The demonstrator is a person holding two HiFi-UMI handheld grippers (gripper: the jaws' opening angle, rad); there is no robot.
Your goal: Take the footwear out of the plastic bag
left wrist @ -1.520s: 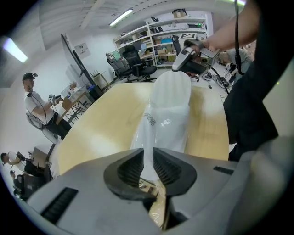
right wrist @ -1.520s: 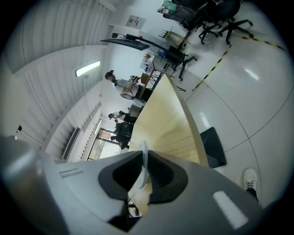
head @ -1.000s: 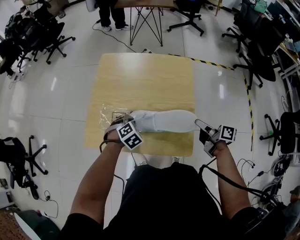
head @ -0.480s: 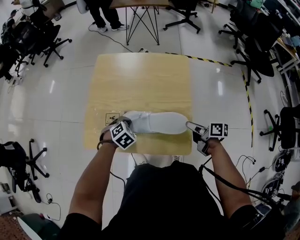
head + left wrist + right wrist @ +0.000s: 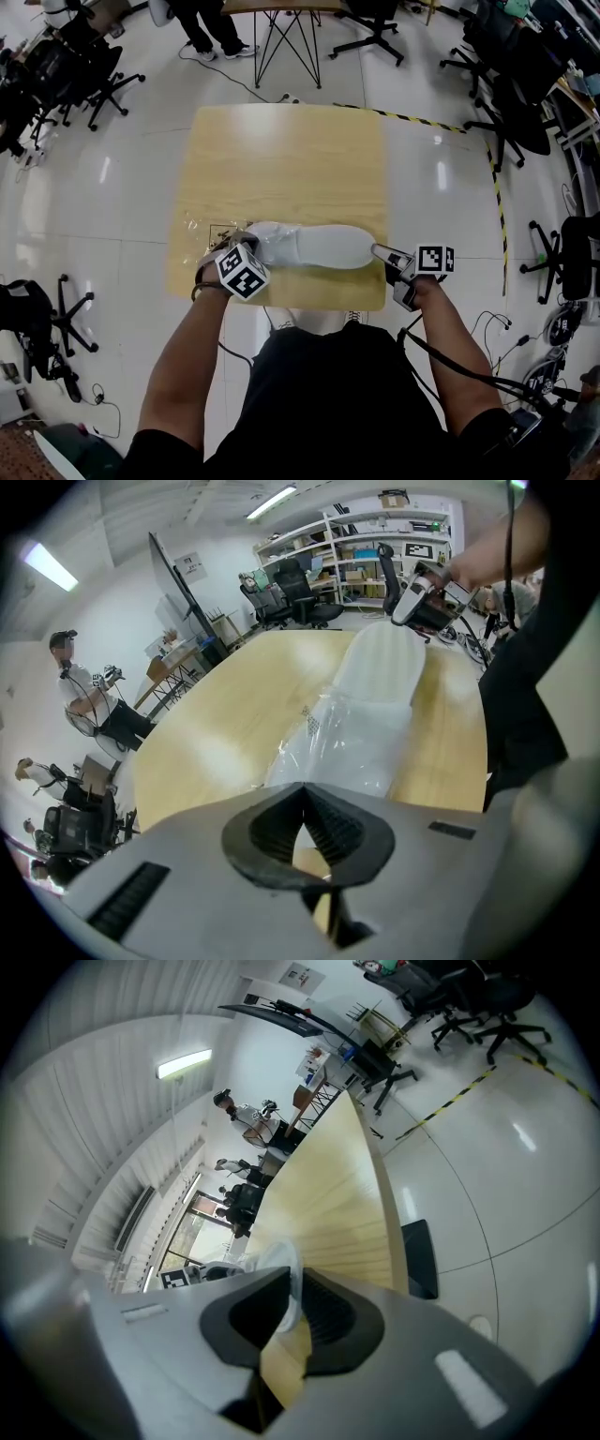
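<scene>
Jaws of the left gripper (image 5: 301, 789) have just pinched the plastic bag (image 5: 328, 752); right gripper (image 5: 292, 1274), slightly apart and opening, sits at the sneaker (image 5: 323, 246) toe, likely to pull.

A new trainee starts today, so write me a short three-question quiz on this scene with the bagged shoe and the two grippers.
1. Multiple choice: the white shoe in its clear plastic bag lies on A) the tiled floor, B) the light wooden table, C) an office chair.
2. True or false: the shoe lies wholly clear of the bag.
3. Short answer: which gripper is shut on the bag's end?

Key
1. B.
2. False: the bag covers the shoe's heel end.
3. The left gripper.
</scene>
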